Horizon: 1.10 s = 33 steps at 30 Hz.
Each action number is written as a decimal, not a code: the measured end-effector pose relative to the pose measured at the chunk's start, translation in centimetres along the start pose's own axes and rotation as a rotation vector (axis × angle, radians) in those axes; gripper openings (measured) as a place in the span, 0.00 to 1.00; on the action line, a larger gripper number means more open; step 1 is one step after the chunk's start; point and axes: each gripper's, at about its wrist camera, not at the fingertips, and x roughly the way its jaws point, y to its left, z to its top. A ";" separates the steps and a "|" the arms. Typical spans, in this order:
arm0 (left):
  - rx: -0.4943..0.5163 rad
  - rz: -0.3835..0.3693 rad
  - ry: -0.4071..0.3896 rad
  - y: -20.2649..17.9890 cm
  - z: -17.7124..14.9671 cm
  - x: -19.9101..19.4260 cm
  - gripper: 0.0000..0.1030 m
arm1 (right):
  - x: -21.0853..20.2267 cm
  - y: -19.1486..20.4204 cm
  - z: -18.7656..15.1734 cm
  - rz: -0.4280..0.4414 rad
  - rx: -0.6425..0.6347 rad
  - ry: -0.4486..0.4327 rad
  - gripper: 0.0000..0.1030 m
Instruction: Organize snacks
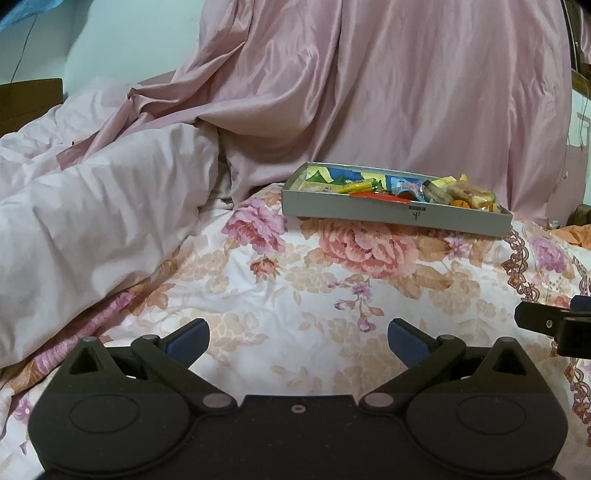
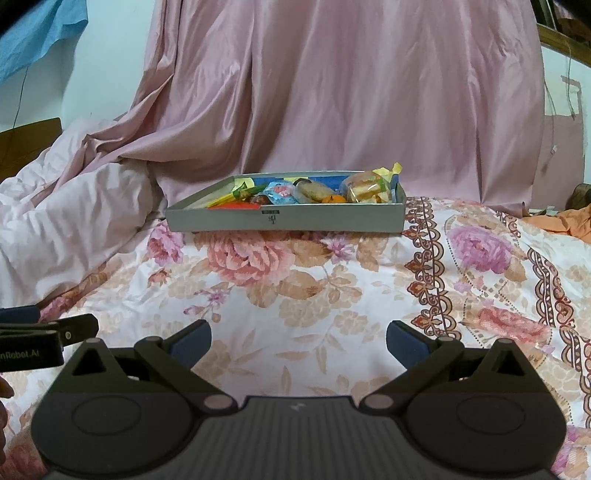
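Far left: a rumpled pale pink duvet (image 1: 92,221) heaped on the bed, a brown wooden headboard (image 1: 29,99) behind it, blue cloth (image 2: 33,33) hanging in the upper corner. Left gripper (image 1: 298,341) low over the floral bedsheet (image 1: 280,295), jaws wide apart, blue pads (image 1: 188,341) bare, nothing between them and nothing touched. Past it, toward the middle, a shallow grey tray (image 1: 391,216) sits flat on the sheet, well apart from both grippers, backed by a draped pink satin curtain (image 1: 406,92). Tray holds the snacks (image 1: 402,190) in a loose pile: yellow and red wrapped sticks at its left, a blue packet (image 2: 280,194) in the middle, a brown biscuit-like piece (image 2: 314,190), and clear-wrapped pale cakes (image 2: 365,190) with yellow paper at the right end. Small dark mark on the tray's near wall; unreadable. Right gripper (image 2: 298,341) also low over the sheet, just beside the left one, jaws equally wide apart and holding nothing. Sheet under it shows a patterned border band (image 2: 424,266). Far right: orange cloth (image 2: 565,221) at the bed's edge.
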 end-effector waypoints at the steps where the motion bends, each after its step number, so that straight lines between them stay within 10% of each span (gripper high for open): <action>1: 0.002 -0.001 0.001 0.0 0.0 0.1 0.99 | 0.1 0.0 0.0 0.000 -0.001 0.001 1.00; 33: -0.004 -0.002 0.009 0.0 -0.2 0.3 0.99 | 0.6 0.1 -0.5 -0.001 -0.001 0.013 1.00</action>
